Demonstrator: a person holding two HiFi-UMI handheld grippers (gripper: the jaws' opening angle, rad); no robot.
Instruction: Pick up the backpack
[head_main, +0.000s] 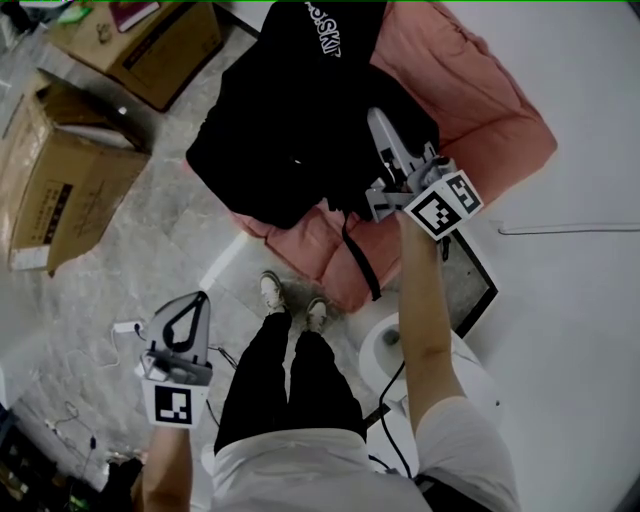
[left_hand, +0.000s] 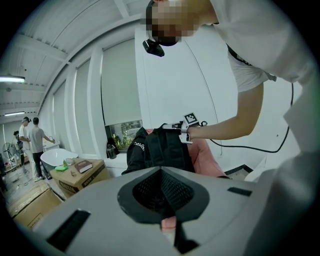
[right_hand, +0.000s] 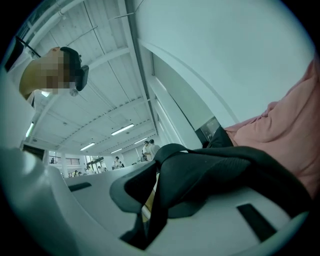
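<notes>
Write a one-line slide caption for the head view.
Right gripper grips the black backpack on a pink cushion; left gripper hangs shut and empty.

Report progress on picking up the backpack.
Done: the right gripper is clamped on a black strap of the backpack. In hand: the backpack lies slumped on the pink cushion, not clearly lifted. Remaining: raise it clear. The left gripper hangs shut and empty by the person's legs.
</notes>
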